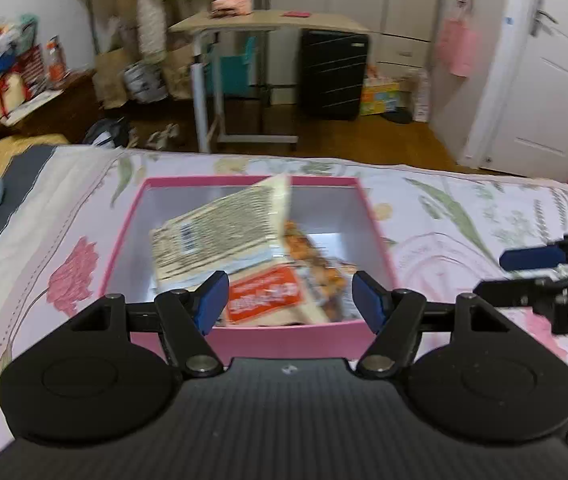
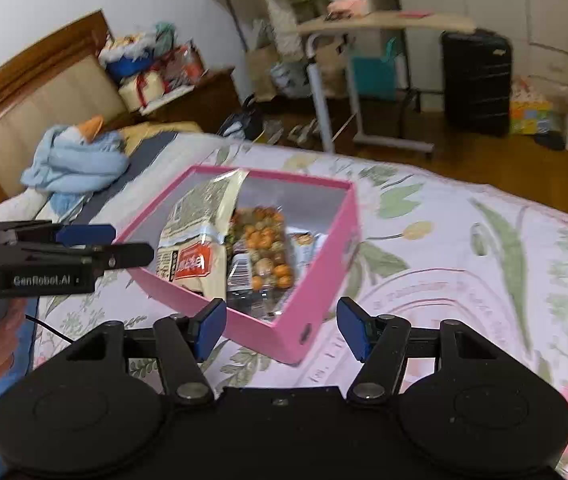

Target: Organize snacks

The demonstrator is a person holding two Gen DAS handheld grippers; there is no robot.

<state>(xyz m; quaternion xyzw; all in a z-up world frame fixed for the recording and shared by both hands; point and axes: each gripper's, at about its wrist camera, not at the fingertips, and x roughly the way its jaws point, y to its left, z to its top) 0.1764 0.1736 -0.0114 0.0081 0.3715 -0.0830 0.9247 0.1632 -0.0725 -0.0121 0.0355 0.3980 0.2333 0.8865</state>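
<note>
Left gripper (image 1: 290,300) hovered right at the near wall of the pink box (image 1: 284,342), jaws spread wide, gripping nothing. Looked like a fresh let-go, judging by the cream snack bag (image 1: 223,232) leaning tilted inside the box, half on top of the clear pack of orange and green snacks (image 2: 263,248). Right gripper (image 2: 281,326) hung off the box's near corner, jaws also released and empty. Box sat on the flowery bed (image 2: 464,240), probably to keep everything corralled.
</note>
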